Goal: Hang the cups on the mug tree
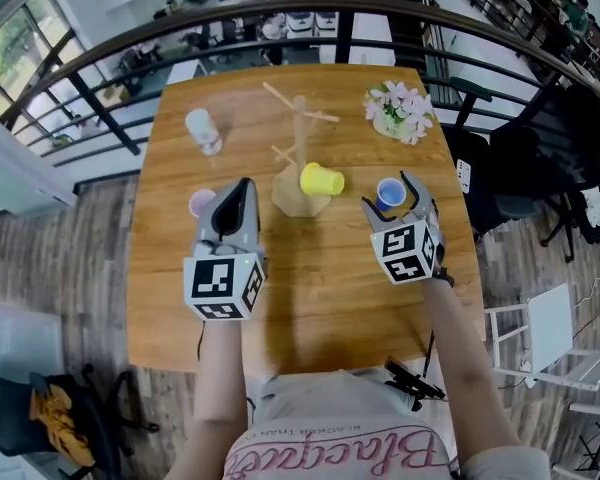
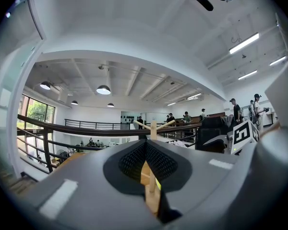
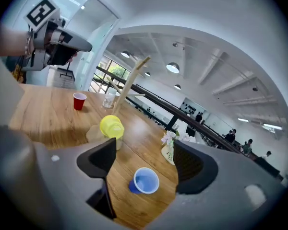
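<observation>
**Item 1.** Rectangular wooden table with rounded corners. A dark metal railing runs along its far side.

**Item 2.** Pale wooden mug tree, upright on a round base at the middle of the table, with slanted pegs branching from a single post.

**Item 3.** Yellow plastic cup, on a low peg on the right side of the mug tree. It is tipped sideways just above the base.

**Item 4.** Blue plastic cup, lying on its side on the table to the right of the mug tree. Its mouth faces the near edge.

**Item 5.** Red plastic cup, upright on the table to the left of the mug tree. In the head view the left gripper partly hides it.

**Item 6.** Translucent whitish cup, on the table at far left, well apart from the others.

**Item 7.** Pot of pink and white flowers, at far right.

**Item 8.** Left gripper, held over the table near-left of the mug tree and pointing at its post. The jaws are pressed together with nothing between them.

**Item 9.** Right gripper, angled down over the table near-right of the mug tree. The jaws are spread wide. The blue plastic cup lies in the gap between them and touches neither pad.
</observation>
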`<state>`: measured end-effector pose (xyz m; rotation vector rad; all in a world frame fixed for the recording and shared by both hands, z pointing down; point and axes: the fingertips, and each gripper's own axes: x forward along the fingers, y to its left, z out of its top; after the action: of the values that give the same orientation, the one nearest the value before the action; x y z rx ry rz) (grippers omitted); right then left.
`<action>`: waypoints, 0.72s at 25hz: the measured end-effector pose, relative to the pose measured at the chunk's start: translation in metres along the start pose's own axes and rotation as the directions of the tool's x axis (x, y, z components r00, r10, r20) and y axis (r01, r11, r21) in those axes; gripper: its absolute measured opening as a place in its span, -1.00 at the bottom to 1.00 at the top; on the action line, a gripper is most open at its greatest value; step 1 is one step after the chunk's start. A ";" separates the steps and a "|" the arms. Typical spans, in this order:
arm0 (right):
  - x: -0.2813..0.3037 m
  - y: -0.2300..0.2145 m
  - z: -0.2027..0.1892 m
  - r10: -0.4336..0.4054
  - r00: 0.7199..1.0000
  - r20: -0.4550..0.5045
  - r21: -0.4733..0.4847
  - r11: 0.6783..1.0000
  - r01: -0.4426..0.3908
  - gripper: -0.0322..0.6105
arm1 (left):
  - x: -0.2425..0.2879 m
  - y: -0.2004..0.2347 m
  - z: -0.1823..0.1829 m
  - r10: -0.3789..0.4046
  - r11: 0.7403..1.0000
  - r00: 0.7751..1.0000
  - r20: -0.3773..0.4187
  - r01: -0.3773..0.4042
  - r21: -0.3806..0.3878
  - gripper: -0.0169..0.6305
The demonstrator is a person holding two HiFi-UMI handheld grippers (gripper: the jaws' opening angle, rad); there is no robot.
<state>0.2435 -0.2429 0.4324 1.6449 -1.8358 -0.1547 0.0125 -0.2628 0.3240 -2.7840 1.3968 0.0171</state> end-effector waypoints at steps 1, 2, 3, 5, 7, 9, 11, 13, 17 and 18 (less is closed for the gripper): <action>-0.001 -0.004 -0.003 0.003 1.000 0.011 0.034 0.999 -0.003 0.26 | 0.001 -0.002 0.000 0.003 1.000 1.000 0.001 -0.003 0.000 -0.91; -0.002 -0.007 -0.005 0.006 1.000 0.023 0.068 0.998 -0.008 0.26 | 0.002 -0.004 0.000 0.007 1.000 1.000 0.002 -0.007 0.001 -0.91; -0.003 -0.011 -0.007 0.009 0.999 0.035 0.099 0.995 -0.013 0.26 | 0.003 -0.007 0.000 0.010 1.000 1.000 0.003 -0.010 0.001 -0.91; -0.005 -0.018 -0.011 0.014 0.998 0.057 0.153 0.988 -0.023 0.26 | 0.005 -0.011 0.000 0.017 1.000 1.000 0.003 -0.017 0.002 -0.91; -0.006 -0.023 -0.015 0.019 0.997 0.076 0.192 0.981 -0.034 0.26 | 0.006 -0.016 -0.002 0.022 1.000 1.000 0.003 -0.022 0.002 -0.91; -0.008 -0.027 -0.019 0.023 0.996 0.088 0.217 0.975 -0.042 0.26 | 0.008 -0.021 -0.003 0.028 1.000 1.000 0.002 -0.028 0.001 -0.91; -0.008 -0.030 -0.025 0.028 0.995 0.093 0.231 0.972 -0.049 0.26 | 0.009 -0.025 -0.004 0.033 0.999 0.999 0.001 -0.033 -0.001 -0.91; -0.007 -0.031 -0.030 0.037 0.995 0.097 0.238 0.969 -0.059 0.26 | 0.011 -0.030 -0.006 0.038 0.999 0.999 -0.002 -0.038 0.000 -0.91; -0.006 -0.031 -0.037 0.059 0.993 0.105 0.261 0.962 -0.085 0.26 | 0.015 -0.039 -0.009 0.044 0.999 0.999 -0.015 -0.044 0.005 -0.91; -0.005 -0.030 -0.040 0.065 0.992 0.106 0.268 0.959 -0.091 0.26 | 0.015 -0.041 -0.010 0.046 0.999 0.999 -0.019 -0.046 0.007 -0.91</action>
<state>0.2900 -0.2314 0.4463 1.7713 -2.0671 0.0571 0.0543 -0.2507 0.3349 -2.7539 1.4617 -0.0141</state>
